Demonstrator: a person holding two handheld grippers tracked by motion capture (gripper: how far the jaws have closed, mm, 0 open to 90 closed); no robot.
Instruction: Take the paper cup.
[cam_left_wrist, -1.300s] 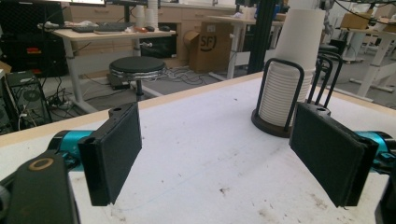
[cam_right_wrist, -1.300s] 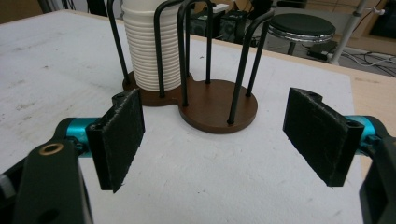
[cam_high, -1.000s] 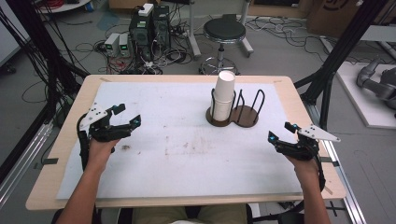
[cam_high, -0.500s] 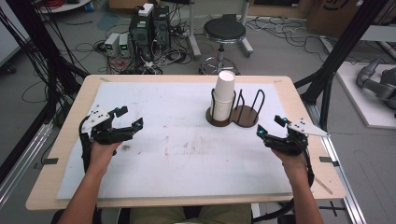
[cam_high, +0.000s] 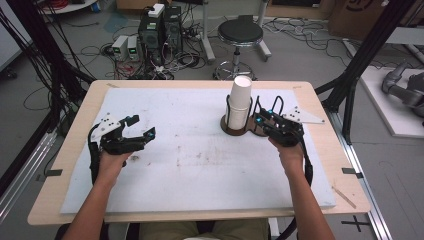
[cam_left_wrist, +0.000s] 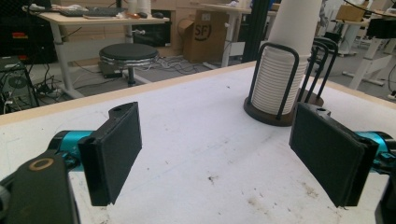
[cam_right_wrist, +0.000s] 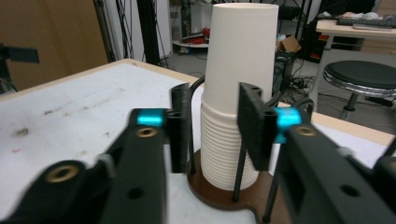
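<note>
A stack of white paper cups (cam_high: 240, 102) stands upright in a black wire holder on a dark round base (cam_high: 235, 131), at the back right of the white mat. My right gripper (cam_high: 265, 116) is open just right of the stack, over the holder's empty second ring (cam_high: 272, 107). In the right gripper view its jaws frame the cup stack (cam_right_wrist: 238, 79), which stands close ahead, with nothing between them. My left gripper (cam_high: 142, 126) hovers wide open over the mat's left side. The left gripper view shows its wide-set jaws and the cup stack (cam_left_wrist: 286, 60) farther off.
The white mat (cam_high: 200, 165) covers a wooden table (cam_high: 325, 150). Beyond the far edge are a black stool (cam_high: 240, 34), computer boxes (cam_high: 160, 25) and cables on the floor. Black frame posts (cam_high: 360, 65) stand at both table sides.
My right gripper has moved forward and left from the mat's right edge up to the cup holder. My left gripper has shifted slightly to the right and stays open.
</note>
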